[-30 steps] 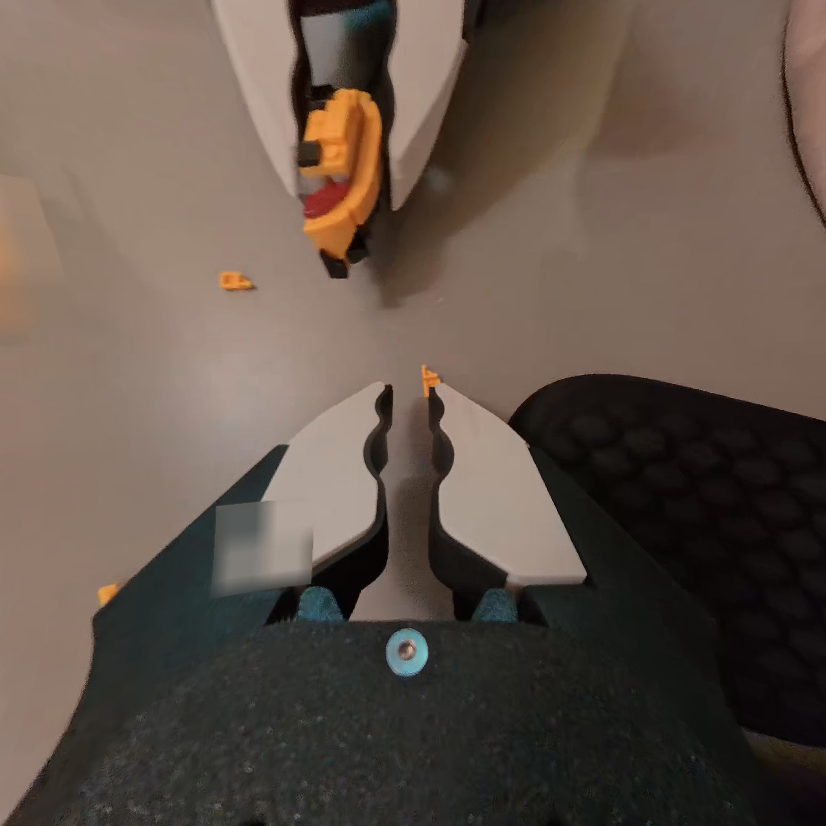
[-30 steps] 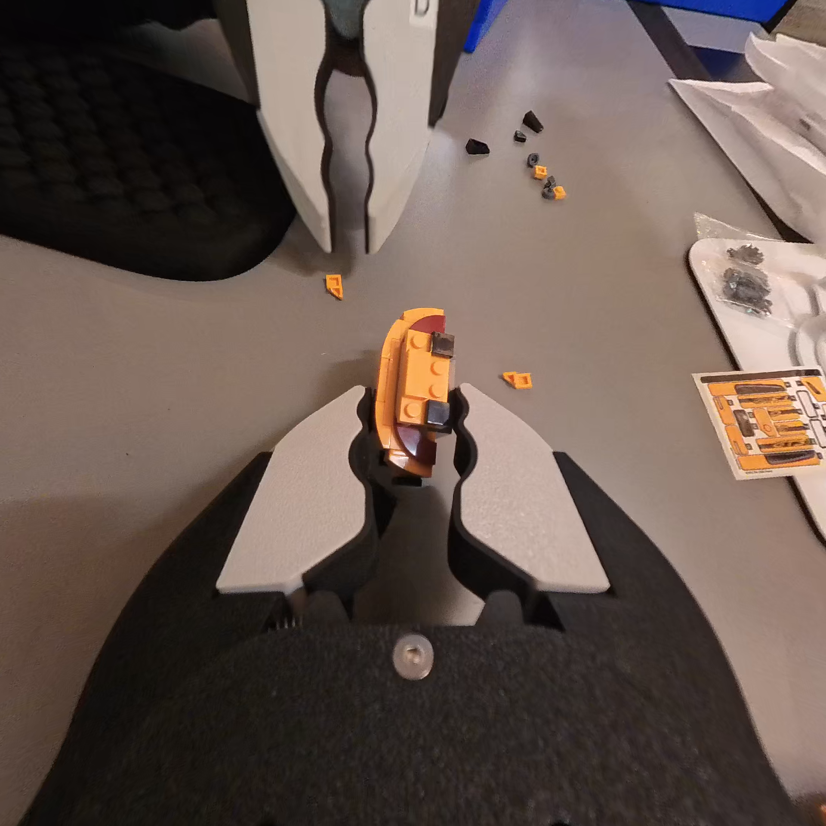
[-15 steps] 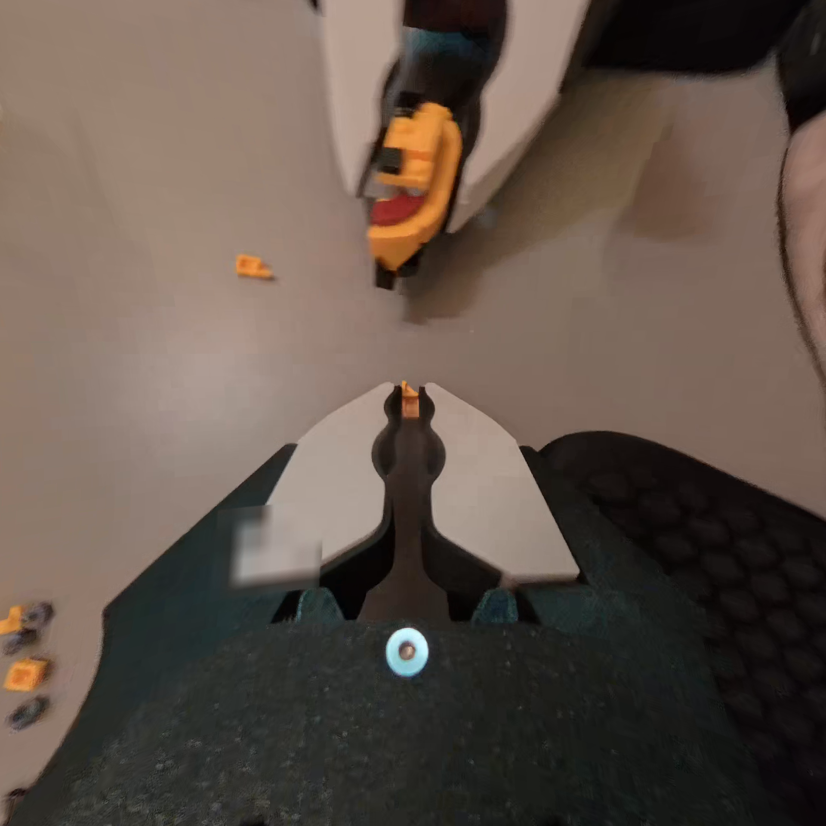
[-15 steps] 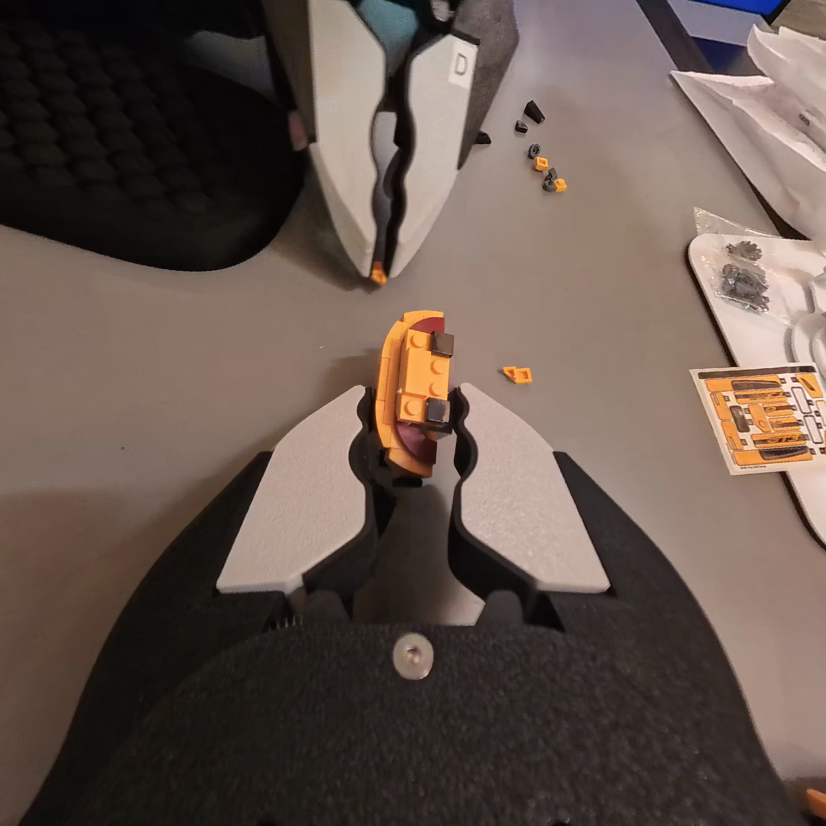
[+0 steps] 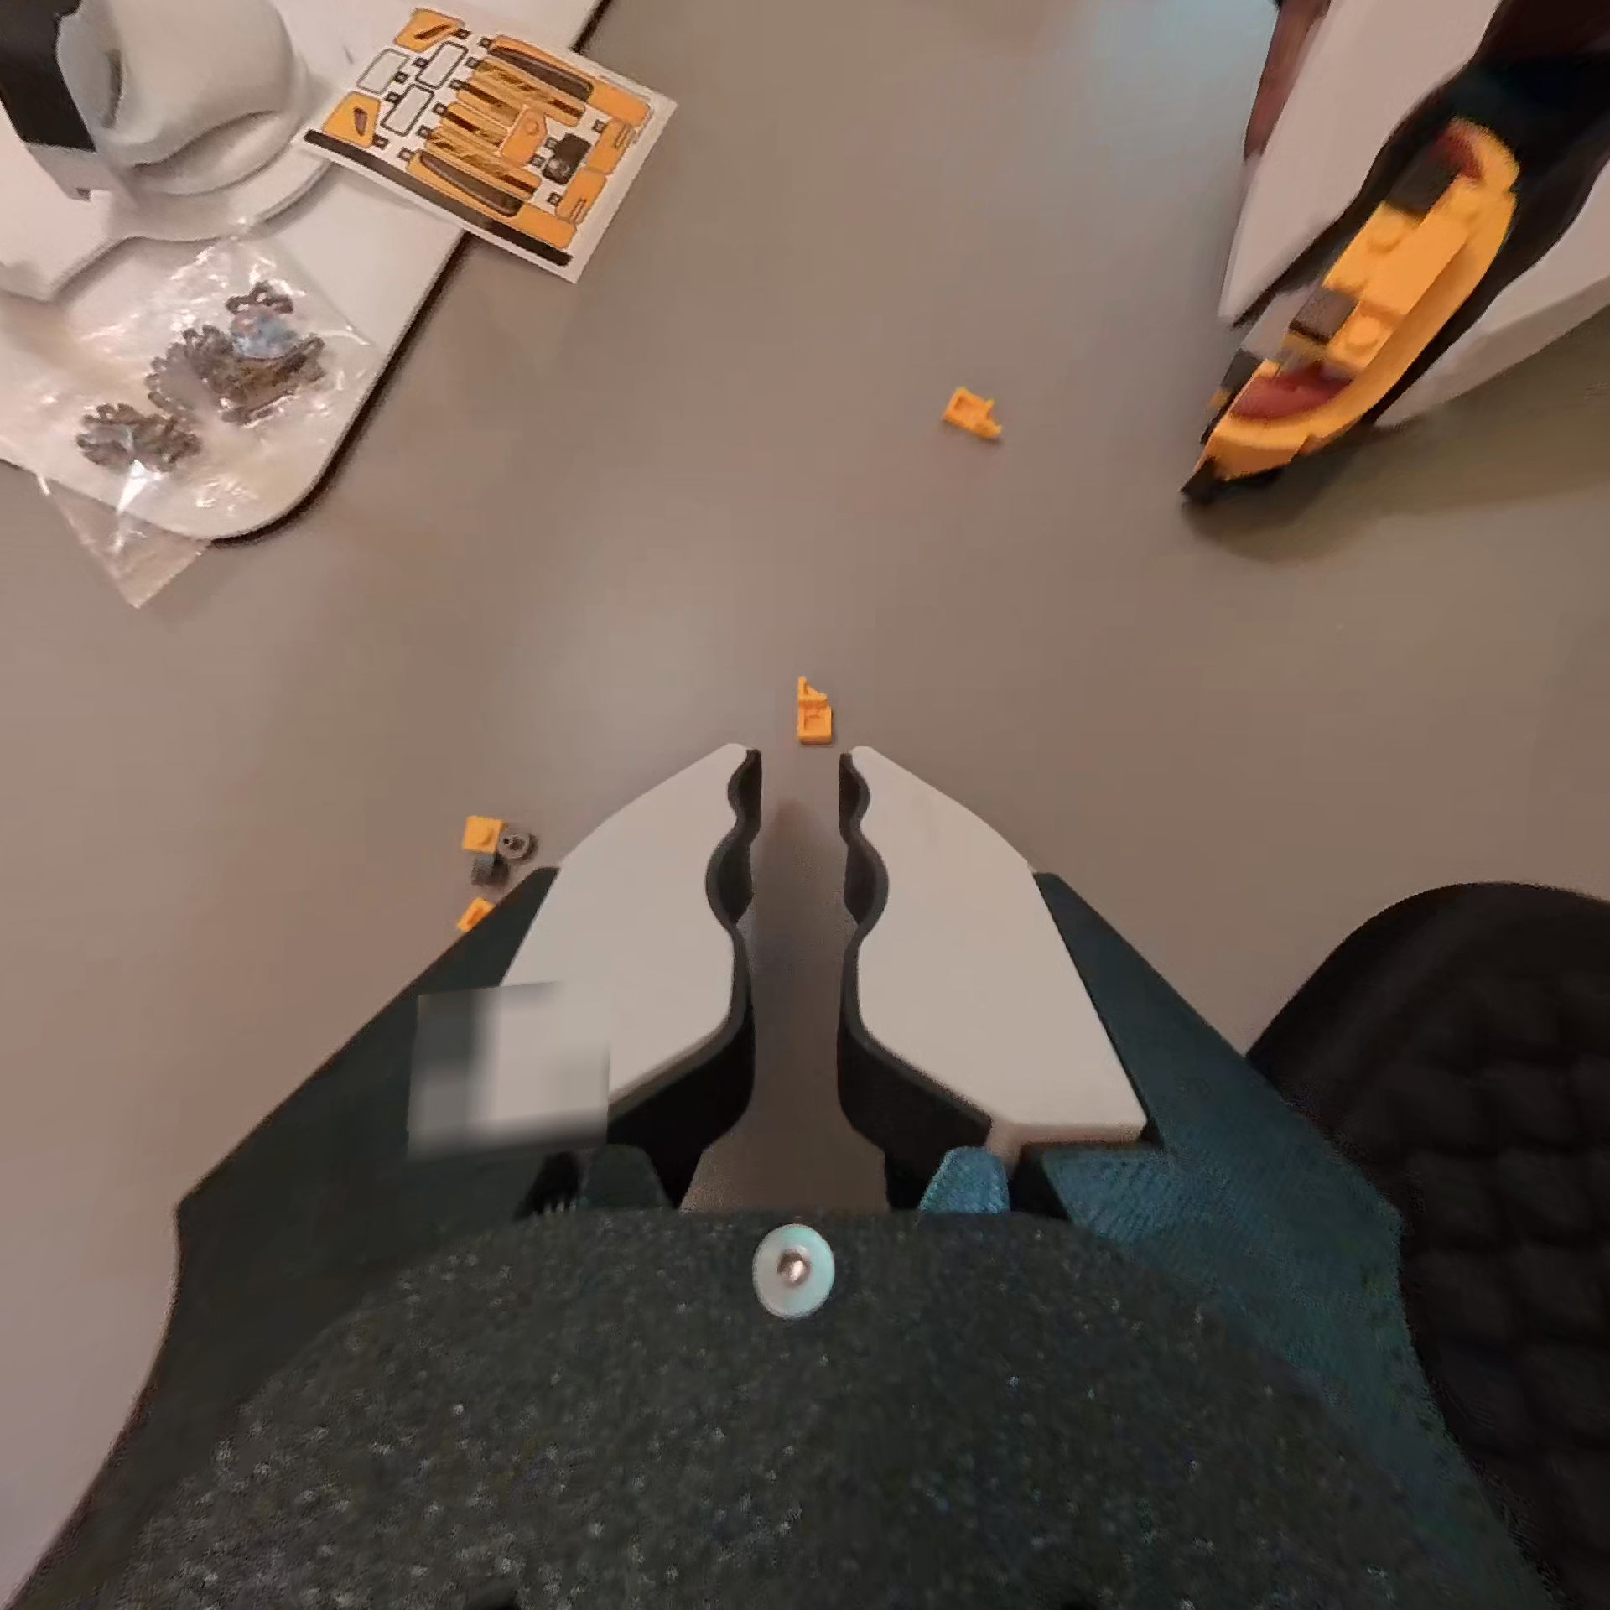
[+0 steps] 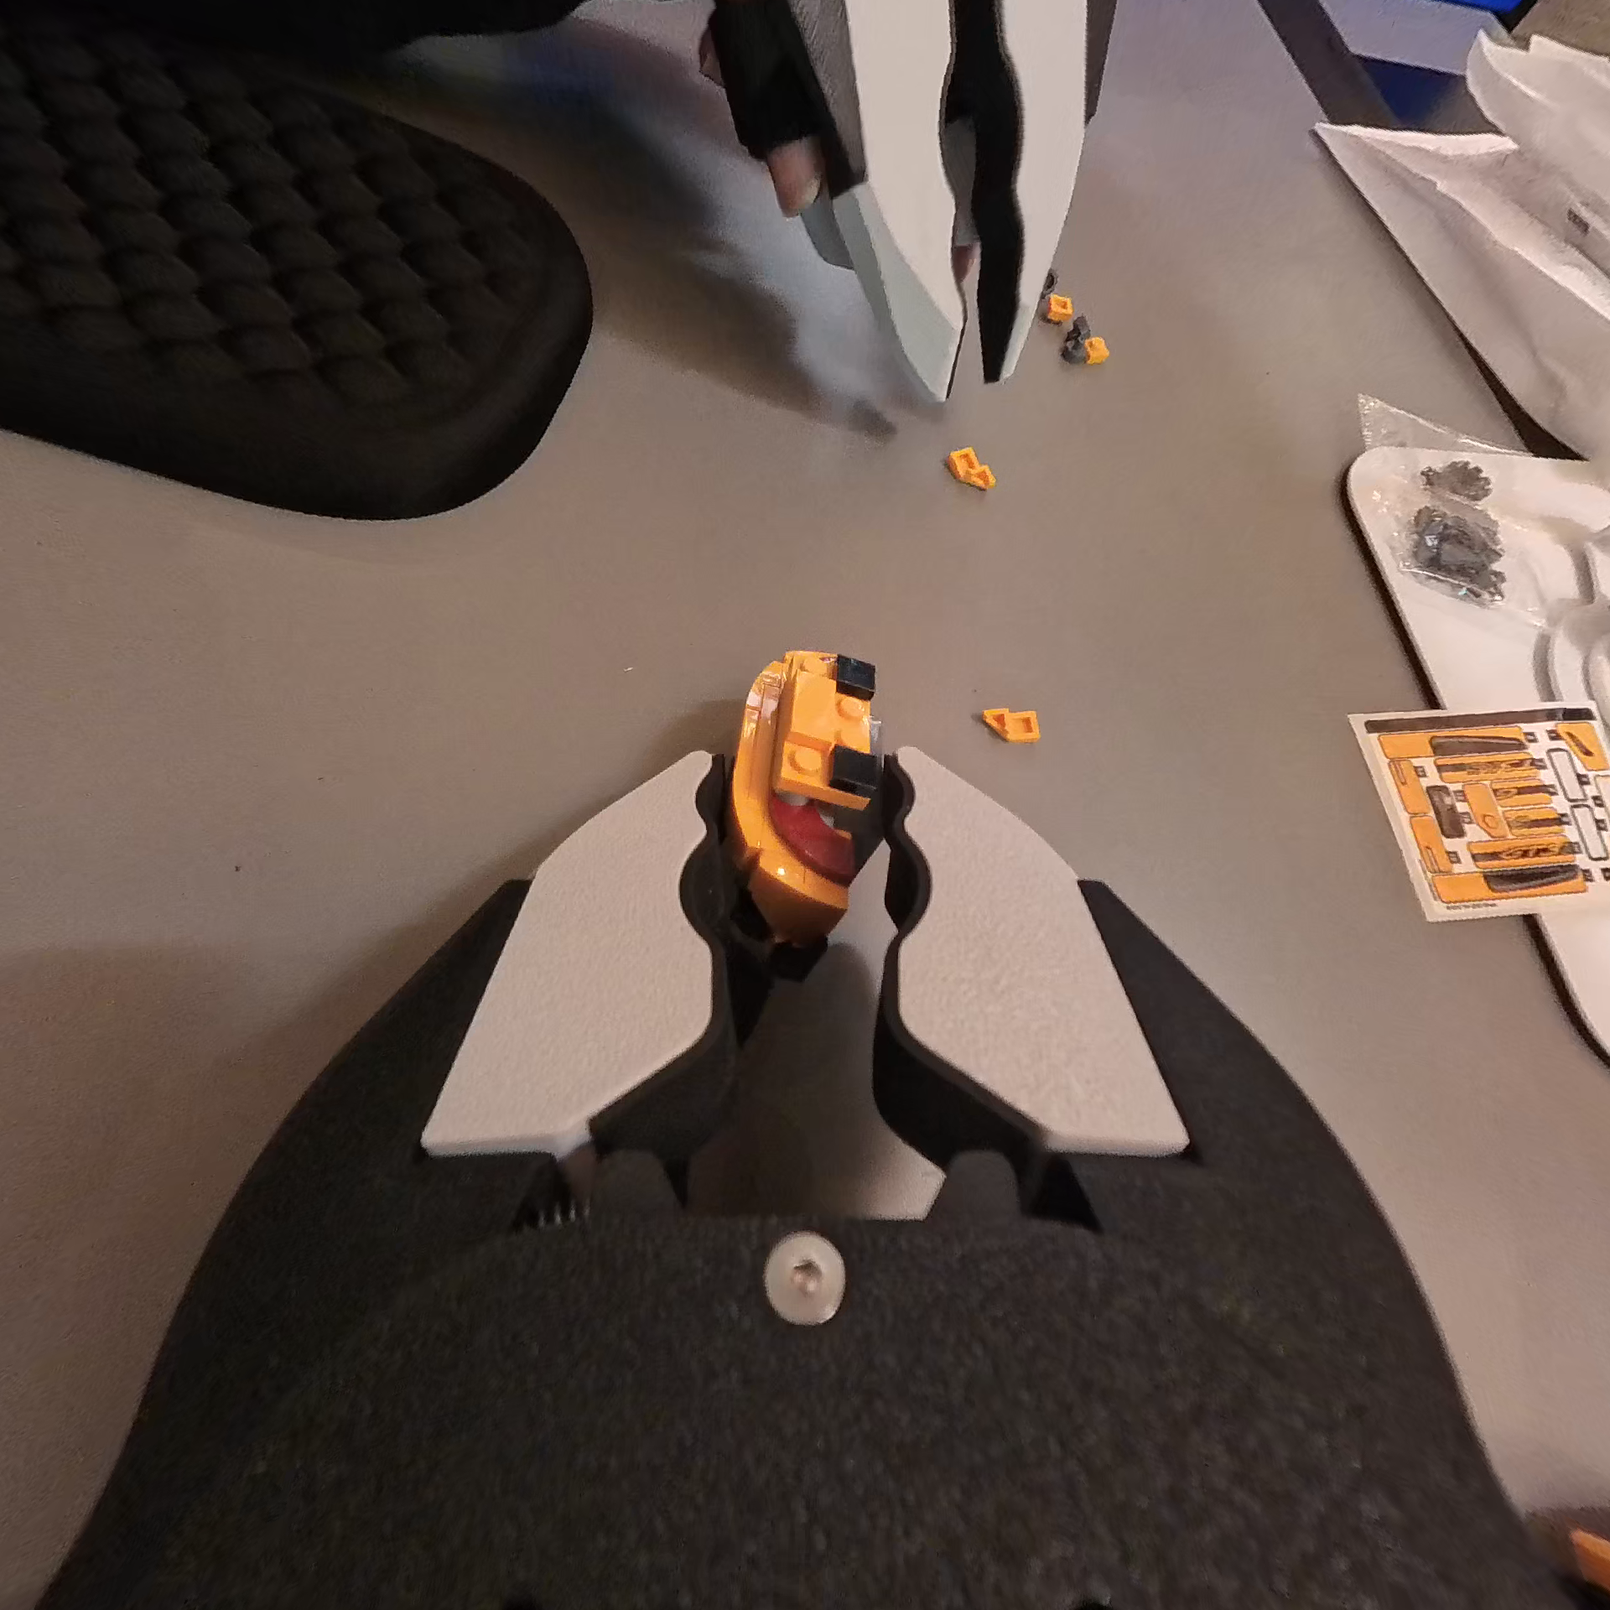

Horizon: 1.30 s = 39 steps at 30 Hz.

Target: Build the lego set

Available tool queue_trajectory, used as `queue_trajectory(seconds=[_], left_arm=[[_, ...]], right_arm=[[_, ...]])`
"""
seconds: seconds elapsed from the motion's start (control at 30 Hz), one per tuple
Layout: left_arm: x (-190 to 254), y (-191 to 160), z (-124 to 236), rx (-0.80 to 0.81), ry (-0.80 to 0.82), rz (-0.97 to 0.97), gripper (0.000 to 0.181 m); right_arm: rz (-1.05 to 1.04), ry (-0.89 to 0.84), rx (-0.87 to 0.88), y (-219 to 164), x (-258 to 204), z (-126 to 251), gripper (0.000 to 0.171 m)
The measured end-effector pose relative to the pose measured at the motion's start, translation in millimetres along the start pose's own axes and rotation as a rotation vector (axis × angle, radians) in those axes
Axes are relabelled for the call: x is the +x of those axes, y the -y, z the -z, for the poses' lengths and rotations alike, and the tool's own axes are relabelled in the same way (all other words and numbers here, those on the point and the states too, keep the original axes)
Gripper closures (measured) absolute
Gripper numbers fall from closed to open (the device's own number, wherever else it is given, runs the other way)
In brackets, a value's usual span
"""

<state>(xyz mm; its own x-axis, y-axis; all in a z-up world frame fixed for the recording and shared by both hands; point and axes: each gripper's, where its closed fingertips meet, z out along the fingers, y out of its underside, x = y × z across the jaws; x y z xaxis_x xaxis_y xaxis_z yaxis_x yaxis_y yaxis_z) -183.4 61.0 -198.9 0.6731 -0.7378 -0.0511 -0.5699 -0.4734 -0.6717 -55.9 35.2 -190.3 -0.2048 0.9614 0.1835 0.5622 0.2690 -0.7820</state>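
Note:
My right gripper (image 6: 801, 756) is shut on an orange lego assembly (image 6: 810, 784) with black and dark red parts, held just above the grey table; both also show at the top right of the left wrist view (image 5: 1359, 287). My left gripper (image 5: 799, 760) is slightly open and empty. A small orange piece (image 5: 813, 713) lies on the table just ahead of its tips and also shows in the right wrist view (image 6: 971, 466). The left gripper (image 6: 967, 383) stands beyond the assembly there. A second small orange piece (image 6: 1011, 725) lies right of the assembly.
A black textured mat (image 6: 244, 261) lies at the far left. Several tiny orange and dark pieces (image 6: 1080, 335) lie by the left gripper. A sticker sheet (image 6: 1498, 810), a white tray (image 6: 1394, 488) with a bag of dark parts (image 6: 1455, 540), and white paper (image 6: 1525, 218) are at the right. The gap from one gripper's tips to the other's is roughly 15 cm.
My left gripper, shut on the small orange piece half a second ago, has opened and swung right; the piece now lies on the table. The assembly has tipped forward in my right gripper.

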Motion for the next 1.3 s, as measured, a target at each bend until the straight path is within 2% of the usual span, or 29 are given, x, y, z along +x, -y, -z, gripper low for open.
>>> queue_trajectory(seconds=[0.23, 0.37, 0.5, 0.57, 0.67, 0.73, 0.8, 0.9, 1.03, 1.13, 1.3], left_arm=[[8, 0, -16, -0.051, 0.068, -0.217, 0.167], [7, 2, -19, -0.069, 0.065, -0.189, 0.171], [6, 3, -21, -0.074, 0.016, -0.06, 0.18], [18, 7, -20, -0.039, -0.103, 0.064, 0.181], [50, 22, -11, 0.05, -0.422, 0.291, 0.181], [70, 37, 5, 0.136, -0.637, 0.376, 0.181], [77, 40, 10, 0.148, -0.716, 0.412, 0.18], [81, 26, -3, 0.055, -0.696, 0.424, 0.17], [63, 21, -14, 0.033, -0.516, 0.366, 0.172], [46, 15, -15, 0.017, -0.353, 0.253, 0.173], [43, 14, -7, 0.002, -0.225, -0.014, 0.172]], right_arm=[[-0.002, 0.002, 0.002, 0, 0, 0, 0.138], [-0.007, 0.006, -0.001, -1, 0, 0, 0.137], [-0.009, 0.011, -0.001, -1, 0, 0, 0.137], [-0.009, 0.011, 0.001, -1, 0, 0, 0.138], [-0.012, 0.013, 0.003, 0, -1, 0, 0.138], [-0.012, 0.016, 0.005, 0, -1, 1, 0.138], [-0.013, 0.019, 0.006, 0, -2, 1, 0.138], [-0.012, 0.023, 0.003, 0, -2, 1, 0.137], [-0.011, 0.023, 0.002, 0, -2, 1, 0.138], [-0.011, 0.024, 0.0, -1, -3, 0, 0.137], [-0.011, 0.027, -0.001, -1, -3, 0, 0.137]])
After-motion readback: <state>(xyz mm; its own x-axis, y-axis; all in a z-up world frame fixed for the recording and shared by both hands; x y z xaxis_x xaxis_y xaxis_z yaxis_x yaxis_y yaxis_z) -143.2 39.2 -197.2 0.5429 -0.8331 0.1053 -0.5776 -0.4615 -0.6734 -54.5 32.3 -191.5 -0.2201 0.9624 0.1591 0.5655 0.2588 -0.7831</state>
